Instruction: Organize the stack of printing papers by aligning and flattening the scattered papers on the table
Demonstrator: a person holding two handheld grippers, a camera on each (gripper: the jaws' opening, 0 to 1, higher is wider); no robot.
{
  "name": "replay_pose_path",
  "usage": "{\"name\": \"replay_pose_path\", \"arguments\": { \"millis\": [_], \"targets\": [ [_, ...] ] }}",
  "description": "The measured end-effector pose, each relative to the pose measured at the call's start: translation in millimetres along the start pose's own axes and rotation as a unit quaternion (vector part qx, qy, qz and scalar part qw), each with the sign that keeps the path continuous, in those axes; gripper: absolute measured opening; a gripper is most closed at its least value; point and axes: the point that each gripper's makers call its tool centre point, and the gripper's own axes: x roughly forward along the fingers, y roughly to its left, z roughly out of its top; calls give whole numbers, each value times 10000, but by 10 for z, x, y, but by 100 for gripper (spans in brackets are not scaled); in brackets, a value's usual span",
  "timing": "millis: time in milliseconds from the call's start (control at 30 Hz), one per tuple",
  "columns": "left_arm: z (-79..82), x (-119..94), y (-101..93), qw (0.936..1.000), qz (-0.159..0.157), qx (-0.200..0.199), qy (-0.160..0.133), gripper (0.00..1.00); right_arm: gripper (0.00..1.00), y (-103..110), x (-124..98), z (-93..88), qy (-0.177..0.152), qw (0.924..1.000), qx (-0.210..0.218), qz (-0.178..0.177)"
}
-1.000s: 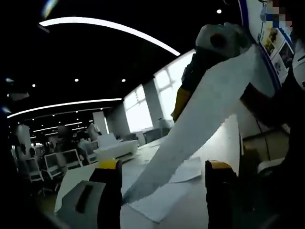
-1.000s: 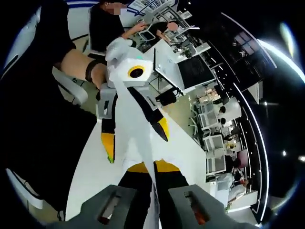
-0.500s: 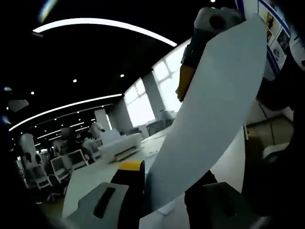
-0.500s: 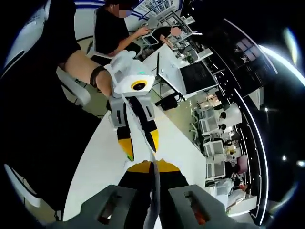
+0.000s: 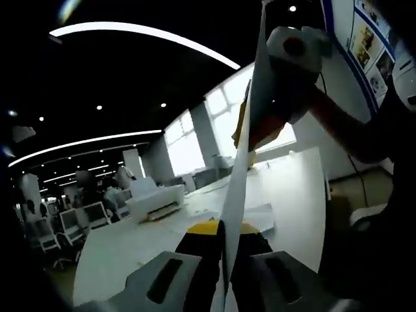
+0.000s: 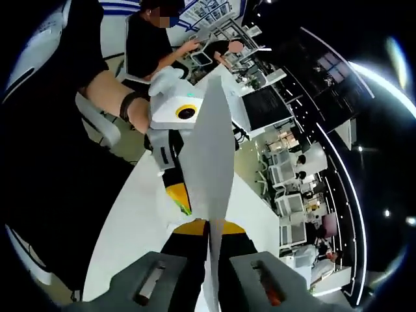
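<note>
Left hand-held gripper [image 5: 224, 229] newly clamping sheet [image 5: 244, 162], more papers [image 5: 260, 218] beyond on table [image 5: 292, 188]

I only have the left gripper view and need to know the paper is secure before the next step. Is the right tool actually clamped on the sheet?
Observer: Yes. In the right gripper view the right tool has its jaws shut on the paper sheet, which rises edge-on between them.
Operator: Where does my left tool sit from that side?
Observer: The left tool comes in from the upper left, partly hidden behind the sheet, yellow tips showing beside the paper.
Operator: Anyone nearby?
Observer: A person in a black top sits at a desk in the background, hands on a keyboard.
</note>
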Motion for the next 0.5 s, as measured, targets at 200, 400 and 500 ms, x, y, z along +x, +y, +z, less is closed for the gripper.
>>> {"name": "replay_pose_path", "arguments": {
  "millis": [200, 400, 500],
  "targets": [
    [4, -34, -12, 9972, -65, -734, -145, 5, 16, -213, -12, 12, -219, 9978, -26, -632],
    [11, -79, 58, 9930, -46, -1130, -335, 5, 29, -510, -105, -136, -352, 9881, 231, -1482],
    [-21, -91, 92, 9941, 39, -1049, -287, 5, 32, -604, -158, -262, -246, 9846, 344, -1694]
  ]
}}
